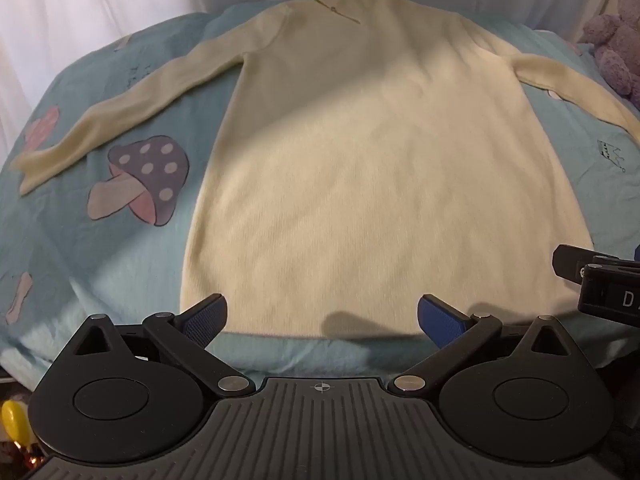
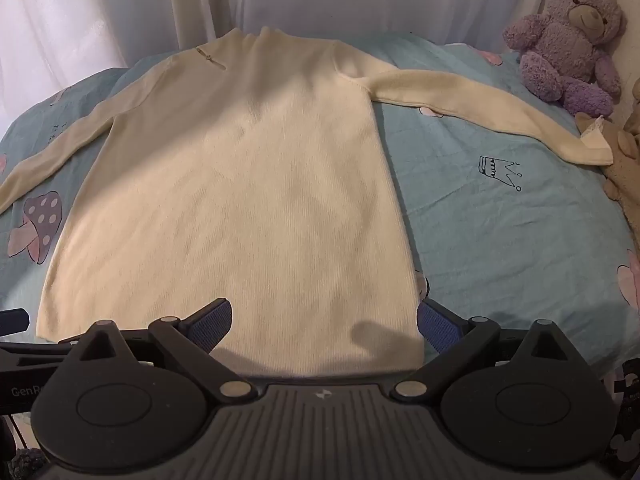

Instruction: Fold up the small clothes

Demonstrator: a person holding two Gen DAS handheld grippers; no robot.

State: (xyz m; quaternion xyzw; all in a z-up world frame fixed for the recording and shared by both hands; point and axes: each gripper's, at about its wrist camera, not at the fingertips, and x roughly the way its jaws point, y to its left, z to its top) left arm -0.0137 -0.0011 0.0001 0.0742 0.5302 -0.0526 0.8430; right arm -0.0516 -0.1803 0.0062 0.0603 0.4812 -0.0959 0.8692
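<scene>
The sweater (image 1: 360, 168) lies flat and face up on the bed (image 1: 120, 248), hem near, collar far against the curtain (image 1: 120, 0), with both sleeves spread outward: the left sleeve (image 1: 120, 108) runs down toward the near left past a mushroom print (image 1: 144, 176), and the right sleeve (image 2: 480, 104) reaches far right until its cuff lies touching or just short of a tan toy (image 2: 624, 168), below the purple bear (image 2: 572, 40). Both tools hover at the near edge of the bed, just above the hem. The left tongs (image 1: 322, 316) are spread wide and hold nothing; the right tongs (image 2: 324, 320) are likewise spread wide and empty, positioned over the near right corner of the hem. The garment appears to be a fine rib knit: judge it light, soft and fully limp, with no stiffness to carry a fold unaided. It will likely stretch and sag between two grip points, and the knit should cling slightly to the cotton sheet (expect drag, not slip). Recommended hold points: pinch each sleeve near the cuff or at mid-length to lay it across the body, then take the two hem corners, one per tool, to bring the hem toward the collar. Grip both layers together at an edge; a pinch on the top layer alone would probably separate front from back. A small zip or trim (image 2: 210, 58) sits near the left shoulder; avoid clamping it.
</scene>
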